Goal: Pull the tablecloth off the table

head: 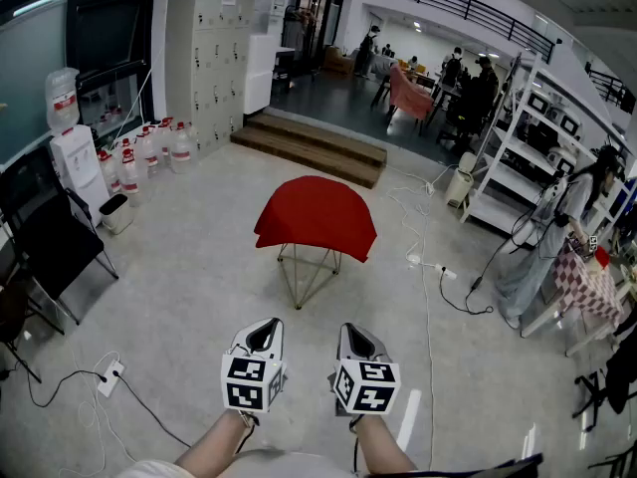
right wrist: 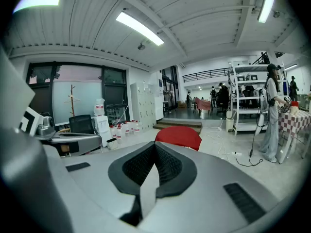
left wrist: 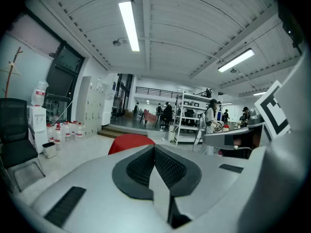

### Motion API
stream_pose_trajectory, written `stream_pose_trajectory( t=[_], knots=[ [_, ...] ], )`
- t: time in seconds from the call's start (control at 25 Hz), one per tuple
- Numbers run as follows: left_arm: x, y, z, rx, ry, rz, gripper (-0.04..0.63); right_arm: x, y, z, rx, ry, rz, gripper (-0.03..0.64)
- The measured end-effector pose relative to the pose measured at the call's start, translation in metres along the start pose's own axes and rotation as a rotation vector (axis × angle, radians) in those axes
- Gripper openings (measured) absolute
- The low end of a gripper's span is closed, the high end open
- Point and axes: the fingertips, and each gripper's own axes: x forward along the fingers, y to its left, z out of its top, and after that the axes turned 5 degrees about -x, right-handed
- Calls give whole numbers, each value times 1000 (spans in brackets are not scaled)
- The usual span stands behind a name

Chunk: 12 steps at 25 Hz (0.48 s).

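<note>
Red tablecloth (head: pixel 317 212), at 12 o'clock from my closed, empty left gripper (head: pixel 265 331) and right gripper (head: pixel 354 336): probably soft, light drape; I judge its near hanging hem the best pinch.

open floor (head: pixel 189 267) before table (head: pixel 307 270), chair (head: pixel 52 245) at left
</note>
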Motion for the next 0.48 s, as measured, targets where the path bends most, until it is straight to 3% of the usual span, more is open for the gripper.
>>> stream_pose_trajectory(
  t=[0.48],
  knots=[
    [0,16,0,1,14,5,17,15,14,1,31,17,28,25]
  ],
)
